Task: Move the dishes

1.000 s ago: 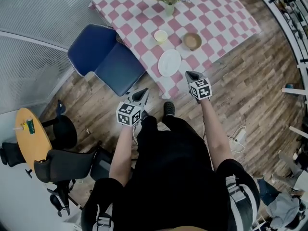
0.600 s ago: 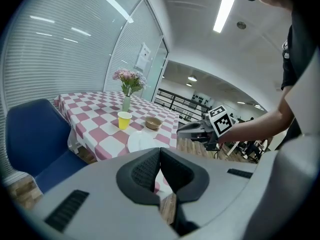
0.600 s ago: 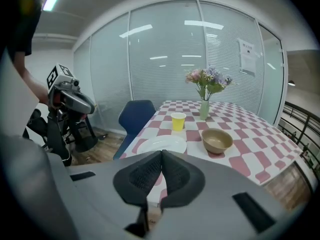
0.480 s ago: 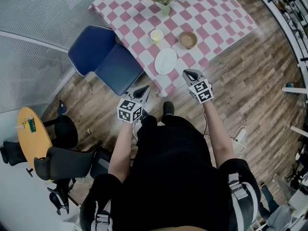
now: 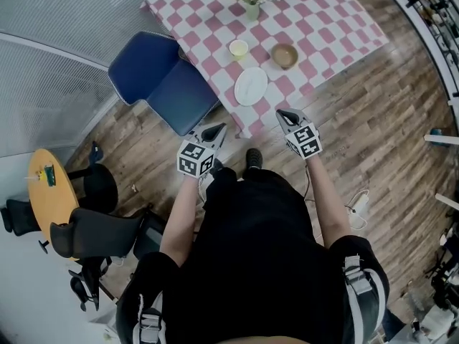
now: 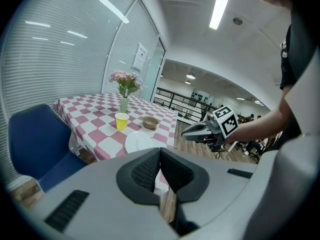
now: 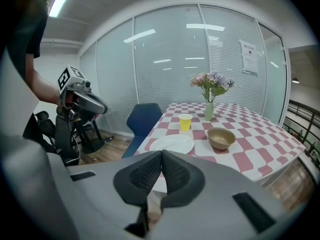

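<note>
Your left gripper [image 5: 217, 129] sat in the lower middle of the head view, just left of the table's near corner. Its jaws were pressed together with nothing between them. Up and to its right, on the pink-and-white checked tablecloth [image 5: 326, 20], lay the round white plate [image 5: 251, 86]. It lay flat and bare, and being round it had no long axis to point anywhere. It was the dish nearest both grippers and apart from each. Above the plate stood the small yellow cup [image 5: 239, 48], upright with its mouth up; whether it held anything could not be told. To the cup's right sat the round tan bowl [image 5: 285, 55], open side up, with nothing showing inside it. At the top of the frame a pale green vase [image 5: 252, 11] held pink and purple flowers. Your right gripper [image 5: 283, 114] hung just off the table's near edge, right of the plate and below the bowl. Its jaws were likewise closed on nothing.
</note>
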`<act>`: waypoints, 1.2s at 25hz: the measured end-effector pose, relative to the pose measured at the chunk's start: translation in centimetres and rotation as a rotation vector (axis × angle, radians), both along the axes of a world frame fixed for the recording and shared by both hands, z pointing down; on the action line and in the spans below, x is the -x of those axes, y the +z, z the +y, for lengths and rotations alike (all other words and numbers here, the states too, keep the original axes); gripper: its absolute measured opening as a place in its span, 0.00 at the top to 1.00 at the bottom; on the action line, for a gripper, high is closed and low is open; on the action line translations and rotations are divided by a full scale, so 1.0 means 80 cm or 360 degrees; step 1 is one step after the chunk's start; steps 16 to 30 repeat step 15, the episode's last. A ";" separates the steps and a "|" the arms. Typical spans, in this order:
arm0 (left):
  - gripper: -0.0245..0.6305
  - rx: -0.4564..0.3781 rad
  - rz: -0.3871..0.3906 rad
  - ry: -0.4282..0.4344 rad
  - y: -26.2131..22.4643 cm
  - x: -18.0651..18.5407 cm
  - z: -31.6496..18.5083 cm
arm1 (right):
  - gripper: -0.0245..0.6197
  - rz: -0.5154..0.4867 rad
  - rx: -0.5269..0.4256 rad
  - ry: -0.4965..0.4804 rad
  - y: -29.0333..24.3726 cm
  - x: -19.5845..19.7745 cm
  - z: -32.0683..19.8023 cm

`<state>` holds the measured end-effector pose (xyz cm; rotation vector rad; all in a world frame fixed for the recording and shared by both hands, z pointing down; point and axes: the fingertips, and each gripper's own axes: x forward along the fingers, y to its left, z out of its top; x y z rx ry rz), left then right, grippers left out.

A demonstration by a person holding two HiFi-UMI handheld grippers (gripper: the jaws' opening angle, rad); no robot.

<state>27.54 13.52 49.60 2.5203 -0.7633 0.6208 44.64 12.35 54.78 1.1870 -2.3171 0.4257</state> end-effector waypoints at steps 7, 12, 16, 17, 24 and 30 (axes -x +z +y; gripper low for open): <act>0.93 0.0001 -0.0013 0.0006 -0.004 0.002 0.010 | 0.94 -0.0024 0.0009 0.0036 0.003 -0.004 0.018; 0.93 -0.0008 -0.0008 0.0022 -0.006 -0.001 0.017 | 0.94 -0.0037 0.0021 0.0048 0.006 0.003 0.030; 0.93 -0.0017 -0.0007 0.0035 -0.009 -0.001 0.018 | 0.94 -0.0032 0.0027 0.0052 0.007 0.006 0.032; 0.93 -0.0017 -0.0007 0.0035 -0.009 -0.001 0.018 | 0.94 -0.0032 0.0027 0.0052 0.007 0.006 0.032; 0.93 -0.0017 -0.0007 0.0035 -0.009 -0.001 0.018 | 0.94 -0.0032 0.0027 0.0052 0.007 0.006 0.032; 0.93 -0.0017 -0.0007 0.0035 -0.009 -0.001 0.018 | 0.94 -0.0032 0.0027 0.0052 0.007 0.006 0.032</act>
